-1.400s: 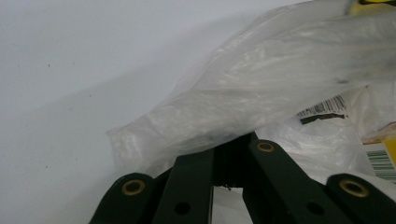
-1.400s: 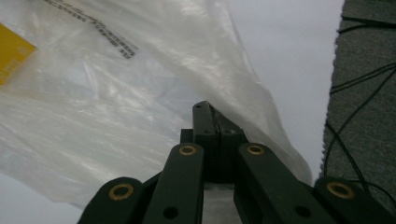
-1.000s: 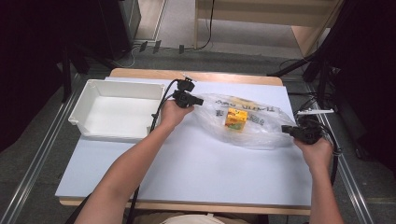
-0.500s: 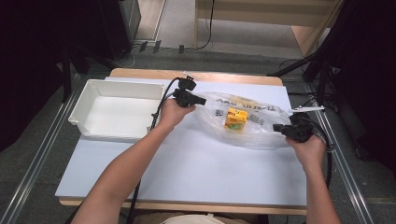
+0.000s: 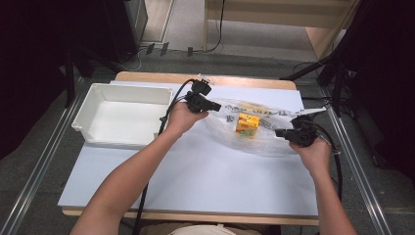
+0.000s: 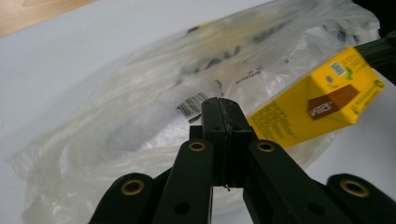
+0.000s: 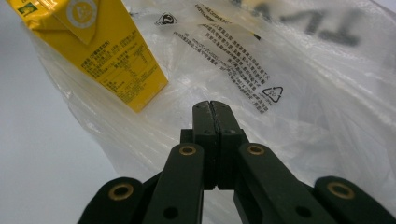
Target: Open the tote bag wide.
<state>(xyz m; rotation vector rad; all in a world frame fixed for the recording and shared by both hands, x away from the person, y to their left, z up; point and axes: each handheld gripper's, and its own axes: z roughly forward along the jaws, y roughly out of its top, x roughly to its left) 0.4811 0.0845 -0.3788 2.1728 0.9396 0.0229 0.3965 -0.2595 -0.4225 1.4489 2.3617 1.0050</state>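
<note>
A: Lying inside the clear plastic bag (image 5: 254, 128) on the white table (image 5: 195, 171), the yellow carton (image 5: 246, 123) is in its middle.

B: The left gripper (image 5: 209, 104) and right gripper (image 5: 282, 132) each have the jaws pressed together, pinching the bag's film at opposite ends.

A: It looks like the emptying step. Next, probably, they lift the bag toward the white tray (image 5: 93, 125) without losing the film.
</note>
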